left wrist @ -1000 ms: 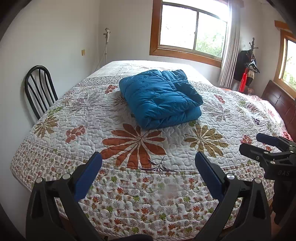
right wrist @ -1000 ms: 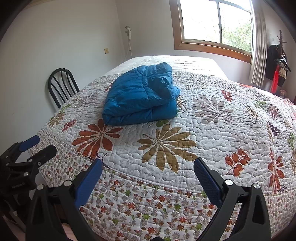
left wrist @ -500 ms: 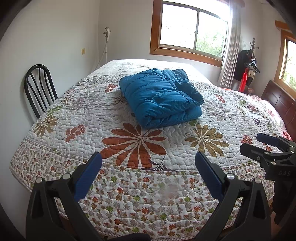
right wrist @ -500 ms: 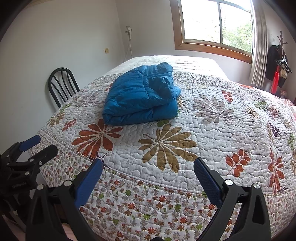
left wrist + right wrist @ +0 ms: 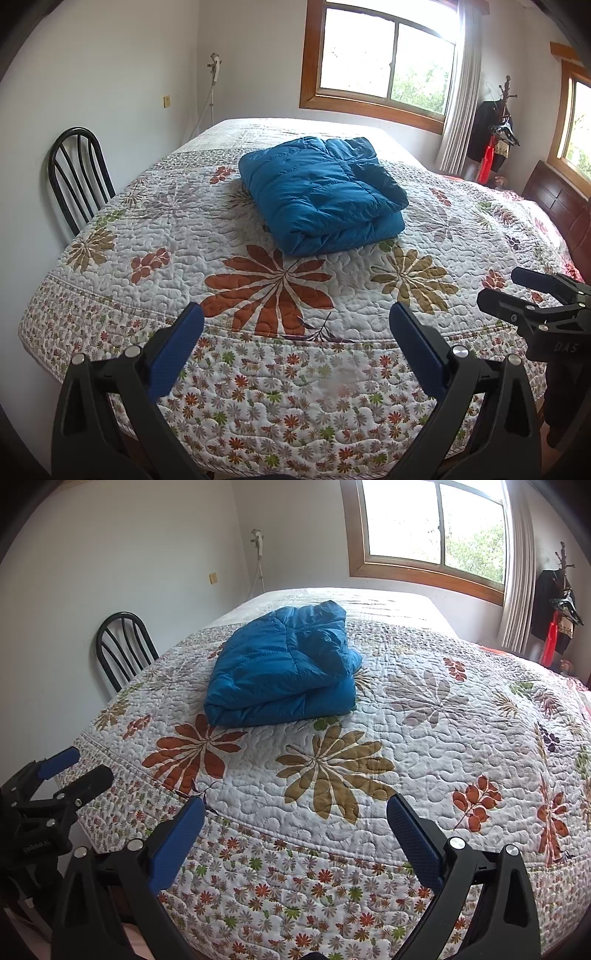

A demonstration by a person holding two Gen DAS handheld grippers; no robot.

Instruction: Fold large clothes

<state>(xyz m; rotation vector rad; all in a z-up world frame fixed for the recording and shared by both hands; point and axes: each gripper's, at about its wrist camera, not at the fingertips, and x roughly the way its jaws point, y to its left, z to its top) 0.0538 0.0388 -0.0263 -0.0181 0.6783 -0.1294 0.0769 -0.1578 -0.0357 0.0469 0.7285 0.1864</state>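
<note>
Filling most of both frames, the bed (image 5: pixel 258 369) is wearing a white quilted cover with large rust and olive flowers, and we are looking across it from its near edge toward the wooden-framed window (image 5: pixel 380 62) at the upper right. Against the wall at the left of the frame a black chair (image 5: pixel 79 173) is standing, and a coat stand (image 5: pixel 496 129) is showing at the far right. Lying at the centre of the bed, well apart from us, is the blue puffer jacket (image 5: pixel 325 192), and we are seeing it as a squarish bundle doubled over on itself, its puffy layers stacked and the fold edge facing us. We are judging the folding as essentially finished, with perhaps only a tidy-up remaining. We are holding the left gripper (image 5: pixel 295 347) at the bottom of its view with the jaws spread wide and empty, and the right gripper (image 5: pixel 295 827) is likewise gaping wide, gripping nothing.
</note>
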